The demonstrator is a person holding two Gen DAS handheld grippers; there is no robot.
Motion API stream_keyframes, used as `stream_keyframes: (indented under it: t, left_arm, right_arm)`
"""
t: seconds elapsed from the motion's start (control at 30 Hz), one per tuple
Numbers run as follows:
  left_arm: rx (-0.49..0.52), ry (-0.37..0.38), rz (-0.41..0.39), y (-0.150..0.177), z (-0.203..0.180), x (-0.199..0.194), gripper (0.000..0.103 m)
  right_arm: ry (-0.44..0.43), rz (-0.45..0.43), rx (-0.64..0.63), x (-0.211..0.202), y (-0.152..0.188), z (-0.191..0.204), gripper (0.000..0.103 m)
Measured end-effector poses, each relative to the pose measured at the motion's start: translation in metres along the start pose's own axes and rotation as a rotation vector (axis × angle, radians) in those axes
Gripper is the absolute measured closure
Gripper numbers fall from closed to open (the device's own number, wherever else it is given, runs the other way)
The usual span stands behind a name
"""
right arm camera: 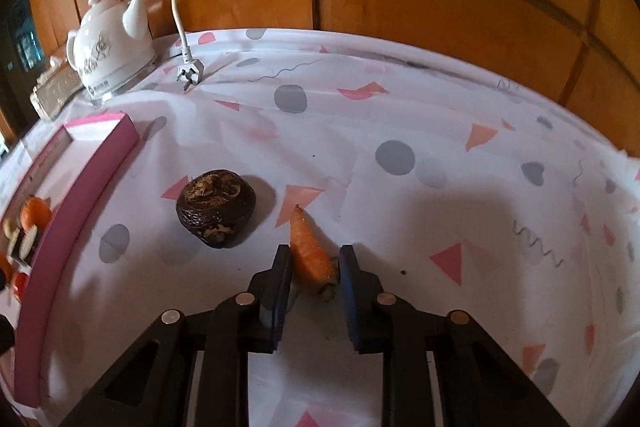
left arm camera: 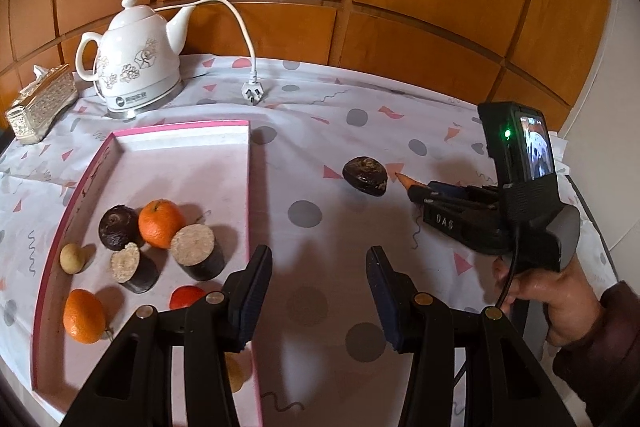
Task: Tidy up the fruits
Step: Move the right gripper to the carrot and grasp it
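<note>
A small orange carrot (right arm camera: 310,253) lies on the patterned tablecloth between the pads of my right gripper (right arm camera: 315,253), which is shut on it. In the left wrist view only the carrot's tip (left arm camera: 405,180) shows ahead of the right gripper (left arm camera: 416,191). A dark wrinkled fruit (right arm camera: 216,207) sits just left of the carrot, also seen from the left wrist (left arm camera: 365,175). My left gripper (left arm camera: 318,255) stands open and empty beside the right wall of the pink tray (left arm camera: 249,187). The tray holds two oranges (left arm camera: 161,223), a dark round fruit (left arm camera: 118,227), cut pieces (left arm camera: 192,251) and a red fruit (left arm camera: 186,297).
A white kettle (left arm camera: 136,67) with its loose plug (left arm camera: 254,91) stands at the back left, next to a patterned tissue box (left arm camera: 40,107). Wooden panels back the table. A hand (left arm camera: 560,303) in a dark sleeve holds the right gripper's handle.
</note>
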State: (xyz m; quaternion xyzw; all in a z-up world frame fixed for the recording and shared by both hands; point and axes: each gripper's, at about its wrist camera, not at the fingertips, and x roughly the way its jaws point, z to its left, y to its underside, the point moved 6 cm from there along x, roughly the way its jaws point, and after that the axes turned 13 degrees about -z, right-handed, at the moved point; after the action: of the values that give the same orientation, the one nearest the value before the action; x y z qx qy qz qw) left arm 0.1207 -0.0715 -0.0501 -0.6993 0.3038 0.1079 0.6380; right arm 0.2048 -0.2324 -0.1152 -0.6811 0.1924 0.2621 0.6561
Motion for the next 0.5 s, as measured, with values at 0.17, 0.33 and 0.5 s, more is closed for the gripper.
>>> stream_keyframes:
  t: [0.17, 0.33, 0.5]
  left_arm:
    - [0.009, 0.013, 0.011, -0.004, -0.010, 0.008, 0.053]
    - [-0.012, 0.024, 0.035, -0.008, -0.018, 0.025, 0.053]
    - [-0.037, 0.029, 0.070, -0.013, -0.026, 0.050, 0.053]
  right_arm:
    - [0.018, -0.012, 0.020, -0.013, 0.004, -0.004, 0.080]
    - [0.054, -0.017, 0.096, -0.036, 0.011, -0.018, 0.080]
    - [0.080, -0.015, 0.136, -0.052, 0.024, -0.028, 0.080]
